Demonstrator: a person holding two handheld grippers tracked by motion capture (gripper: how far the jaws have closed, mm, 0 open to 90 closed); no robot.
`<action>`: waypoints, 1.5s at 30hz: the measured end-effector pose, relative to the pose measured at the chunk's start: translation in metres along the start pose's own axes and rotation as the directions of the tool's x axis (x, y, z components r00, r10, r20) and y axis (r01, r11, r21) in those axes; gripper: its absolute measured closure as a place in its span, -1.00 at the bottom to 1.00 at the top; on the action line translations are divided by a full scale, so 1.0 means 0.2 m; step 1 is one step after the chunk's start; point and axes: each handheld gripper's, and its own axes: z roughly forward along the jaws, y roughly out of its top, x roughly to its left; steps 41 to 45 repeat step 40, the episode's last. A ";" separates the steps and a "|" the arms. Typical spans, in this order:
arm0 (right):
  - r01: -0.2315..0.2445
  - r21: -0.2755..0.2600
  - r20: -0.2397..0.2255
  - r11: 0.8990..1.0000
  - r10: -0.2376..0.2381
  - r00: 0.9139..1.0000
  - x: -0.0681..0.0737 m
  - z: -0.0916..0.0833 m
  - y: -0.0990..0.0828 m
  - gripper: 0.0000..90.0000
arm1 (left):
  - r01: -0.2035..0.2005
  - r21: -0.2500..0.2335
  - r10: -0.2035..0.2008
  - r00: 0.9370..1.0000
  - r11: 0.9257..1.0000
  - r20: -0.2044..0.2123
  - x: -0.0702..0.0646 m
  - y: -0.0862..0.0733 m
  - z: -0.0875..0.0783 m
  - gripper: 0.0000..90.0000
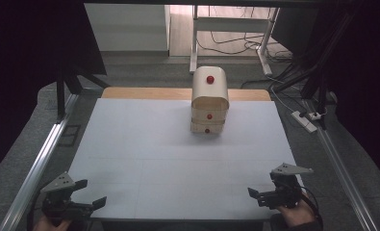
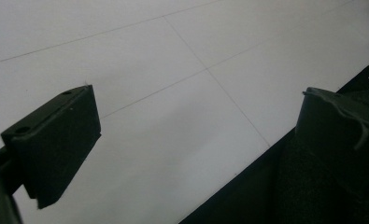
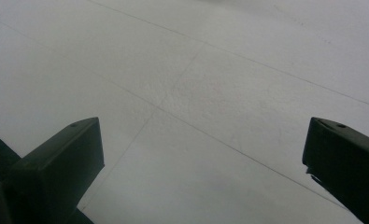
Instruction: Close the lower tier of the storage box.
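I hold my left gripper low at the near left corner of the white table, its jaws spread wide with nothing between them. In the left gripper view the same gripper shows one black jaw over the white surface and the other out past the table's near edge, over dark floor. My left hand sits at the bottom edge of the high view, wrapped around the handle.

My right gripper rests at the near right corner, also gaping wide and holding nothing. In the right gripper view that gripper has both jaws hanging over bare white tabletop crossed by thin seam lines. My right hand grips its handle, and a cable loops beside it.

The small wooden drawer chest stands upright toward the far side of the table, slightly right of centre, well apart from both grippers. It has a rounded top and three red knobs stacked down its front; its drawers look closed.
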 end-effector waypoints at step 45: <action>-0.020 0.032 0.061 0.999 0.018 0.998 -0.03 -0.09 -0.08 -1.00 | 0.003 -0.002 -0.003 1.000 1.000 0.000 0.00 0.00 0.00 -0.99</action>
